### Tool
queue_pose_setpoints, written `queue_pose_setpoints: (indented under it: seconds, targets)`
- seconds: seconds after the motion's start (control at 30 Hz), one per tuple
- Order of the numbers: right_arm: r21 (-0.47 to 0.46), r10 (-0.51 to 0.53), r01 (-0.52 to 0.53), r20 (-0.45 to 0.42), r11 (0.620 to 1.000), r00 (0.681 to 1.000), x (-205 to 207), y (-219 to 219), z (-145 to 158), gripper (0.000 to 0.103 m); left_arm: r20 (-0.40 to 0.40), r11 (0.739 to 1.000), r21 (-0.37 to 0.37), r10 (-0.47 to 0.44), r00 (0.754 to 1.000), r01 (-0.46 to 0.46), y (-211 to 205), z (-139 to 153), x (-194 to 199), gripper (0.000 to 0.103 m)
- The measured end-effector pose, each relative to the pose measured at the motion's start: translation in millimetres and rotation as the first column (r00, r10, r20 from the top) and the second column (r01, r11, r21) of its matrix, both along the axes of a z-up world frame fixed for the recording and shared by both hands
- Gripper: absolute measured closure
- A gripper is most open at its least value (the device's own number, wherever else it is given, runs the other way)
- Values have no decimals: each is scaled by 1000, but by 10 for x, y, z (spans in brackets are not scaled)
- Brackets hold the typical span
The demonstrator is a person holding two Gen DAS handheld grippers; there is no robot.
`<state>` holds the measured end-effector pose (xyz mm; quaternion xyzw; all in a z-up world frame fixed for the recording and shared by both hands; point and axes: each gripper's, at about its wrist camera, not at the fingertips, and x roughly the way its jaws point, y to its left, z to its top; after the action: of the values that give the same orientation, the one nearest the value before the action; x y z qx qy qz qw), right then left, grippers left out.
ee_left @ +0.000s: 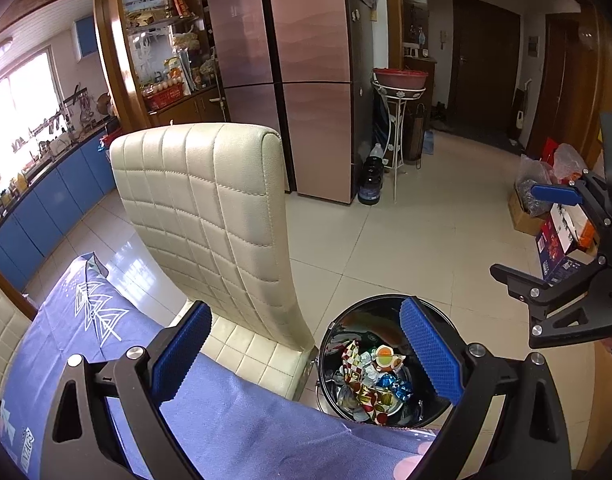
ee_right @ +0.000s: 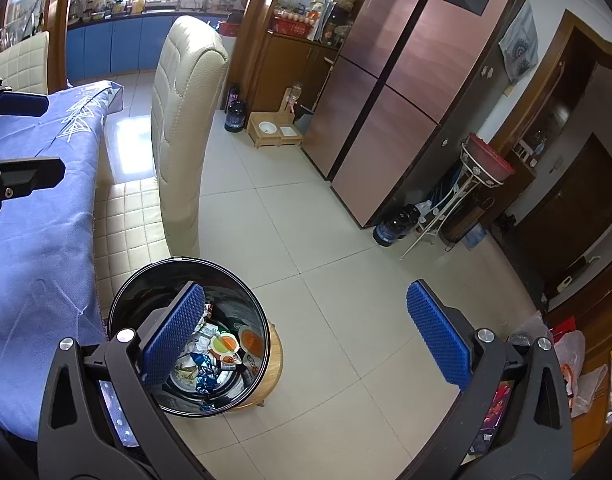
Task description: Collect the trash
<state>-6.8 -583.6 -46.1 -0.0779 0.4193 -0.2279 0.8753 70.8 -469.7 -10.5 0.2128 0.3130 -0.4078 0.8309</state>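
The left claw (ee_left: 306, 356) stands wide with nothing between its 2 blue pads (ee_left: 181, 350), hanging above the edge of the surface (ee_left: 233, 420) and the open mouth of the bin (ee_left: 334, 322). The right claw (ee_right: 306, 336) is just as wide and just as empty, hovering over the floor (ee_right: 338, 280) with its left pad in front of the bin. No earlier view is on hand, so nothing can be said of how the trash got there.

The trash (ee_left: 370, 380) lies at the bottom of the bin: crumpled wrappers, a foil piece and a small cup with an orange lid. The bin stands on the floor just beside the cream chair (ee_left: 209, 200) and close against the cloth-covered surface.

By my reading, the drop step is done for this piece, since both claws are empty over or near the bin. The next move calls for swinging back over the surface to look for more litter; none shows on the blue cloth within these views, so the search would have to turn elsewhere.
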Motion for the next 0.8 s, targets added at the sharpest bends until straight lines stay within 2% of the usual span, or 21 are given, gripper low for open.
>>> queue_pose_setpoints:
  seconds: [0.8]
  targets:
    - [-1, 7, -7, -1, 1000, 1000, -66, 52, 3, 3, -6, 999, 20, -26, 1000, 26, 37, -40, -96, 10]
